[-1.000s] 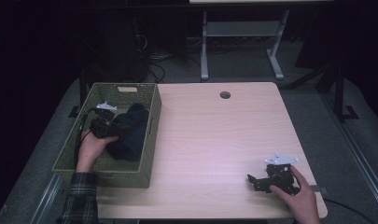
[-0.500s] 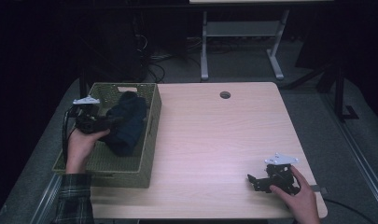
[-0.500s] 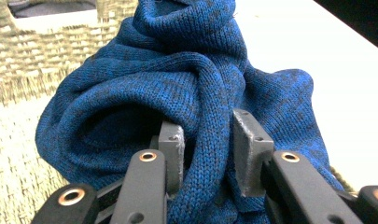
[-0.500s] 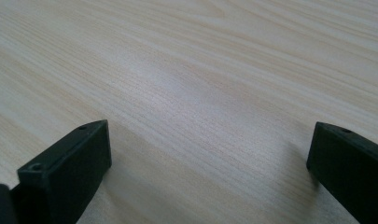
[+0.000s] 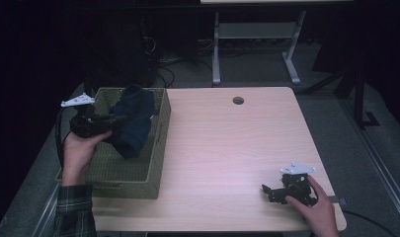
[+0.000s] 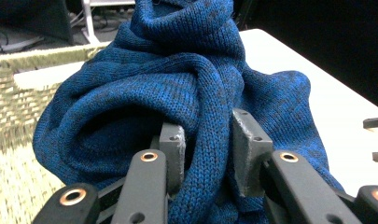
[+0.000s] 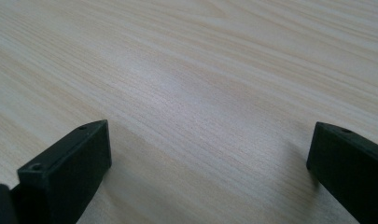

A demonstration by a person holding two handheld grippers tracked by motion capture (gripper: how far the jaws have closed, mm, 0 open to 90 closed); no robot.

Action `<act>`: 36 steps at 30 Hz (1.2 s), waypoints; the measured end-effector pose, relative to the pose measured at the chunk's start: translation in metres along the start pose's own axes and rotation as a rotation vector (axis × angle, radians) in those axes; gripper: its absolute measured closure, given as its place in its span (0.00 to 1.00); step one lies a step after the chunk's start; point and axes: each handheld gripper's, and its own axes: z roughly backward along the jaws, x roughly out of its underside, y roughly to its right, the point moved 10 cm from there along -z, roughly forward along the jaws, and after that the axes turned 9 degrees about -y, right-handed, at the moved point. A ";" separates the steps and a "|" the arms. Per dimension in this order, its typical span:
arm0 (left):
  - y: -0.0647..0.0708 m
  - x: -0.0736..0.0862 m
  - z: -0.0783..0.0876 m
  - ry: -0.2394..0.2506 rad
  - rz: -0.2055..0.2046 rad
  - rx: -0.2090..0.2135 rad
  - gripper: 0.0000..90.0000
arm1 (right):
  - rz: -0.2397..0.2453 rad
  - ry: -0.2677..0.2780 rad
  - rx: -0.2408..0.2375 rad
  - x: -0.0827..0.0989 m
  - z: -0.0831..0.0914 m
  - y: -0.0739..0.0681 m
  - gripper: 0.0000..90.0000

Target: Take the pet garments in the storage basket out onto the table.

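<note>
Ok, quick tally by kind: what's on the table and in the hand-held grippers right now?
Blue knit garment: 1, clamped in the left hand-held gripper
Woven basket: 1
Hand-held grippers: 2, the right hand-held gripper open over bare table
Total: 4

The right gripper (image 7: 207, 154) looks low across the pale wood-grain table (image 7: 200, 70), whose grain runs slantwise through the frame. Its two black jaws rise from the bottom corners, standing wide apart with bare tabletop between them, each casting a faint shadow on the wood.
</note>
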 end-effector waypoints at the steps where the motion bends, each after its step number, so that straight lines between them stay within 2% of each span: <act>1: 0.002 -0.002 0.001 0.006 -0.008 0.002 0.76 | 0.000 0.000 0.000 0.000 0.000 0.000 0.00; 9: 0.022 -0.020 0.010 0.059 -0.047 0.057 0.76 | 0.000 0.001 0.000 0.000 0.000 0.000 0.00; 10: 0.028 -0.025 0.012 0.070 -0.062 0.075 0.76 | -0.002 0.002 -0.001 0.000 0.000 0.000 0.00; 11: 0.028 -0.025 0.012 0.070 -0.062 0.075 0.76 | -0.002 0.002 -0.001 0.000 0.000 0.000 0.00; 13: 0.038 -0.032 0.014 0.090 -0.078 0.097 0.76 | -0.003 0.002 -0.001 -0.001 0.000 0.000 0.00; 14: 0.038 -0.032 0.014 0.090 -0.078 0.097 0.76 | -0.003 0.002 -0.001 -0.001 0.000 0.000 0.00; 17: 0.052 -0.038 0.013 0.103 -0.098 0.130 0.76 | -0.003 0.002 -0.001 -0.001 0.000 0.000 0.00; 19: 0.055 -0.040 0.013 0.106 -0.105 0.134 0.76 | -0.003 0.002 -0.002 -0.001 0.000 0.000 0.00; 22: 0.067 -0.047 0.010 0.109 -0.132 0.151 0.76 | -0.002 0.002 -0.002 -0.001 0.000 0.000 0.00; 33: 0.093 -0.055 -0.011 0.092 -0.172 0.191 0.76 | 0.000 0.002 -0.004 -0.001 -0.001 0.000 0.00; 36: 0.104 -0.059 -0.018 0.088 -0.195 0.206 0.76 | -0.001 0.002 -0.004 -0.001 -0.001 0.000 0.00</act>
